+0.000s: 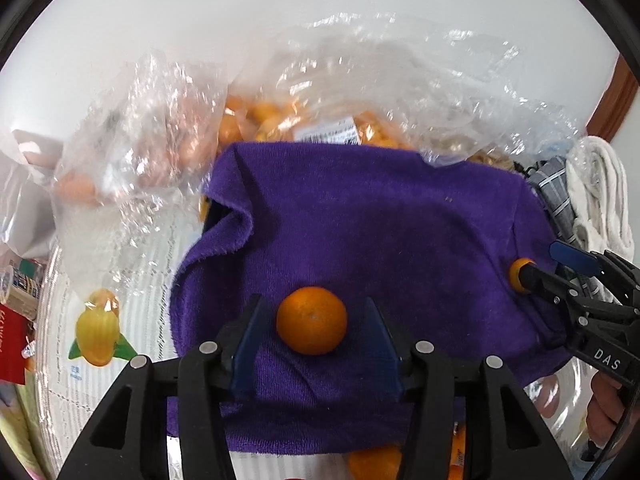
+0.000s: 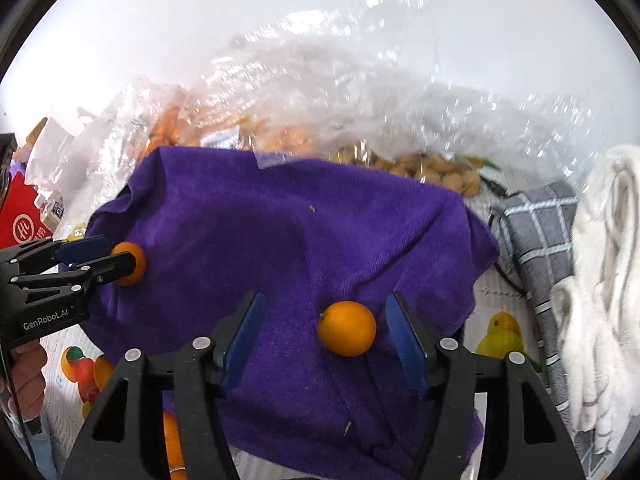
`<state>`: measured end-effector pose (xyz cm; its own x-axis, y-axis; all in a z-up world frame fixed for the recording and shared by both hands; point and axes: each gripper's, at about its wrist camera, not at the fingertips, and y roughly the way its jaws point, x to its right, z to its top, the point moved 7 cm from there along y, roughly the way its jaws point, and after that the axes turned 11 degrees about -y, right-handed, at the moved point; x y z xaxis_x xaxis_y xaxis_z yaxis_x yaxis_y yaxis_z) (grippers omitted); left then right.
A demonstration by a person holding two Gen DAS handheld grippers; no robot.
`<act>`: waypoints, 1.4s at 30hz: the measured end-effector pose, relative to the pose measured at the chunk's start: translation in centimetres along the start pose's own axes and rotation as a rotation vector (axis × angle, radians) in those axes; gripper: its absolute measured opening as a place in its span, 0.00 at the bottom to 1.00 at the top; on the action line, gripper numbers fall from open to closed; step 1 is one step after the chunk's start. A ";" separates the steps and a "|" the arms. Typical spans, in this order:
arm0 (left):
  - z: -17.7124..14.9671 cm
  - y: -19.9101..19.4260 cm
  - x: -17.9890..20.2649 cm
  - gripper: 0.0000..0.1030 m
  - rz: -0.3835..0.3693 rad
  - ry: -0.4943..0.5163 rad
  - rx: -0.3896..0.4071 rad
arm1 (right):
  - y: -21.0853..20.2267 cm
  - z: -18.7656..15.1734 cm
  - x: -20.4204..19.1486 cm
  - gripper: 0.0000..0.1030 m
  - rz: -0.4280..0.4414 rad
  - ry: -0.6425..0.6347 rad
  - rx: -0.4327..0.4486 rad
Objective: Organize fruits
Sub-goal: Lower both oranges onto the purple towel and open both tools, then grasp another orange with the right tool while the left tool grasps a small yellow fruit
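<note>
A purple towel point(image 1: 360, 216) covers the middle of the table; it also shows in the right wrist view point(image 2: 304, 240). One small orange point(image 1: 312, 320) lies on it between the open fingers of my left gripper point(image 1: 314, 324), with a gap on each side. A second small orange point(image 2: 347, 328) lies on the towel between the open fingers of my right gripper point(image 2: 324, 332), nearer the right finger. The right gripper also shows in the left wrist view point(image 1: 544, 268), and the left gripper shows in the right wrist view point(image 2: 112, 258).
Clear plastic bags of orange fruit point(image 1: 304, 120) and another bag point(image 1: 132, 144) lie behind the towel. A grey checked cloth point(image 2: 536, 240) and a white towel point(image 2: 600, 280) lie at the right. A red package point(image 2: 20, 220) is at the left. More oranges point(image 1: 374, 462) sit near the front edge.
</note>
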<state>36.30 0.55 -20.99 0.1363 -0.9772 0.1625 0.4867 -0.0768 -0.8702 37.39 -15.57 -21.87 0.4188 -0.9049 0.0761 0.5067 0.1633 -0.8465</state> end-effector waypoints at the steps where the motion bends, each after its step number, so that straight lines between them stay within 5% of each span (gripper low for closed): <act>1: 0.2 -0.4 0.0 0.49 -0.001 -0.002 0.010 | -0.4 0.1 0.0 0.63 -0.010 -0.001 0.009; 7: 1.0 -3.0 0.1 0.50 -0.040 -0.008 0.061 | -3.9 -1.1 0.2 0.64 -0.079 0.061 0.082; 13: 1.5 -6.9 0.1 0.50 -0.060 0.009 0.139 | -6.8 -5.0 0.7 0.64 -0.150 0.122 0.044; 21: -0.5 -11.9 -2.0 0.50 -0.076 -0.001 0.232 | -8.8 -8.5 -2.4 0.55 -0.066 0.127 0.065; 30: -6.9 -10.7 -5.7 0.50 -0.073 -0.026 0.192 | -7.7 -10.5 -9.7 0.55 0.084 0.038 0.062; 34: -8.9 -10.7 -6.7 0.50 -0.100 -0.041 0.195 | -6.8 -11.6 -11.7 0.49 0.066 -0.014 0.029; 38: -10.2 -10.4 -7.0 0.50 -0.111 -0.038 0.206 | -5.5 -12.5 -11.9 0.33 0.044 -0.025 -0.004; 42: -11.1 -9.8 -6.9 0.50 -0.130 -0.045 0.195 | -5.3 -12.7 -11.7 0.31 0.050 -0.028 -0.004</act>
<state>21.05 5.89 -18.76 0.0978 -0.9516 0.2914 0.6597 -0.1573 -0.7349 20.22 -10.82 -25.02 0.4642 -0.8844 0.0483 0.4820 0.2065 -0.8515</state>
